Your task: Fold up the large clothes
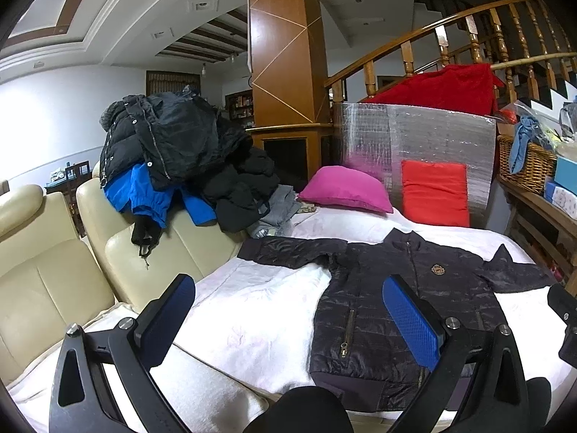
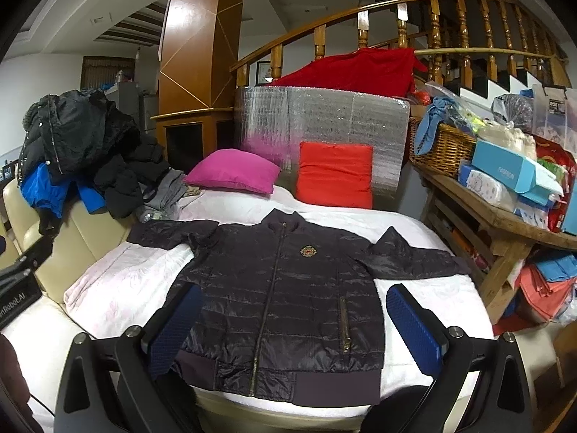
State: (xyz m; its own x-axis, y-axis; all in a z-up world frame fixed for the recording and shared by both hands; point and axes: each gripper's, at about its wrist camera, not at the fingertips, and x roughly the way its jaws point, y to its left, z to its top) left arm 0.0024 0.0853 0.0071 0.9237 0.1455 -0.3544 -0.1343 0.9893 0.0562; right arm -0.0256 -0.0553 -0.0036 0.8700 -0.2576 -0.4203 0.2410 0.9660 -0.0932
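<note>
So the dark quilted jacket (image 2: 277, 303) is laid out flat and front-up on the white sheet (image 2: 119, 270) covering the bed, zipped up, both sleeves spread out to the sides, hem toward the person. Nothing's folded yet by the look of it. The left gripper (image 1: 288, 321) has its fingers spread wide and isn't holding anything, hovering near the jacket's hem over the sheet. The right gripper (image 2: 292, 328) is the same deal, wide open and empty, lined up roughly with the jacket body between its fingers. Where this could go sideways: that shell looks like slick, shiny nylon, so a pinch on just the outer layer would probably slide off or drag only the top layer and leave the back bunched up. The puffy fill will likely spring a fold back open too. Also the sheet underneath is loose and wrinkly, so grabbing too deep could catch it along with the jacket and pull the whole thing askew. The sleeve (image 2: 414, 252) on the shelf side sits close to the bed edge, so a sloppy tug might send it off the side.
</note>
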